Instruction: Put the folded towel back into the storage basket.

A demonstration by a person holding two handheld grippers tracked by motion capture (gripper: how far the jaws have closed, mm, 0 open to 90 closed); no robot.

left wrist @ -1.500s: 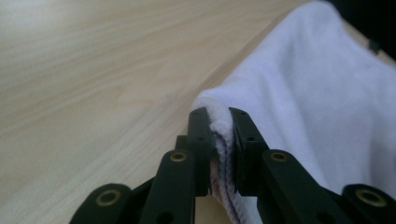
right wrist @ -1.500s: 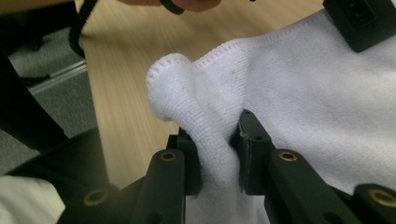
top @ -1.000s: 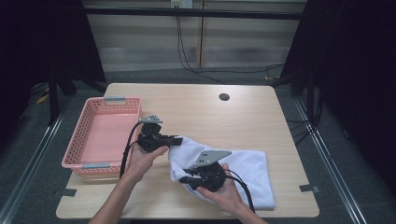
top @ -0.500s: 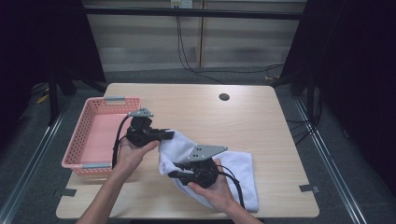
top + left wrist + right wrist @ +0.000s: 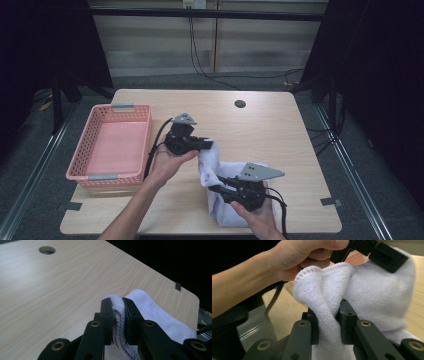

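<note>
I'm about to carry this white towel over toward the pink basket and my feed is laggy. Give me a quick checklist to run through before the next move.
1. Left gripper clamped on the white towel: ok, a folded hem sits pinched between its fingers.
2. Right gripper clamped on the towel: ok, a bunch of cloth is squeezed between its fingers.
3. Towel off the table: not ok, its lower part seems to rest near the front edge.
4. Pink basket free to receive it: ok, nothing inside.
5. Path from towel to basket: ok, bare tabletop between them.
6. Cables clear of the towel: cannot tell.
</note>
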